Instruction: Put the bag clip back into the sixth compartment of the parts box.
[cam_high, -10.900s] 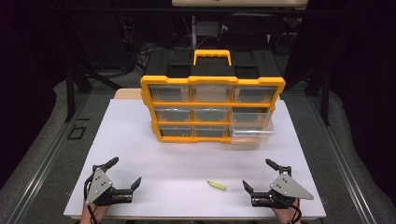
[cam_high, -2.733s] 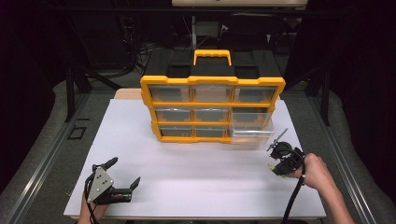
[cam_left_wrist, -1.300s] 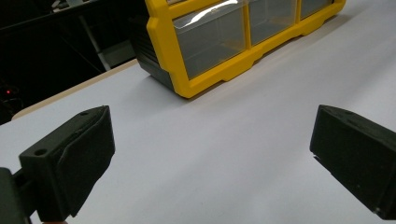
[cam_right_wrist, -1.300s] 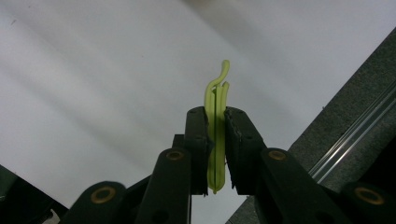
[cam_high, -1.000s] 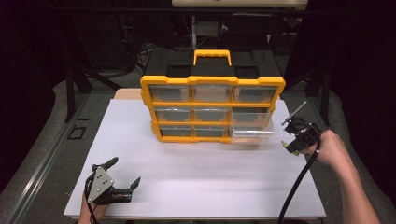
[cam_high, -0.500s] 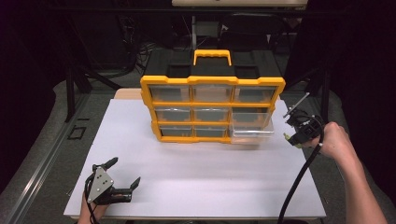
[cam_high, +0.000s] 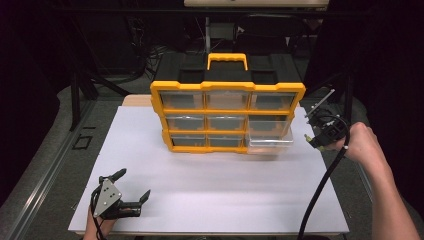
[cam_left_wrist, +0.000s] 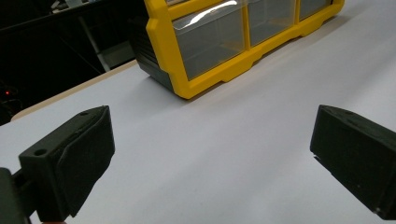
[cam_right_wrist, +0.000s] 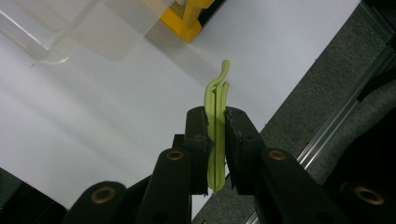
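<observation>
My right gripper hangs above the mat's right edge, just right of the pulled-out clear drawer at the bottom right of the yellow and black organizer. In the right gripper view its jaws are shut on a thin yellow-green clip, whose curved end sticks out past the fingertips. A corner of the drawer lies to the upper left of it. My left gripper rests at the mat's front left, jaws wide open with nothing between them, pointing toward the organizer.
A white mat covers the table, with bare room in front of the organizer. The organizer's other drawers are closed. Grey floor and a metal rail run past the mat's right edge. A black cable trails from the right gripper.
The right gripper picked up the clip from the mat's front and carried it up and back to beside the open drawer, rising a little in the last second. The left gripper stayed put.
</observation>
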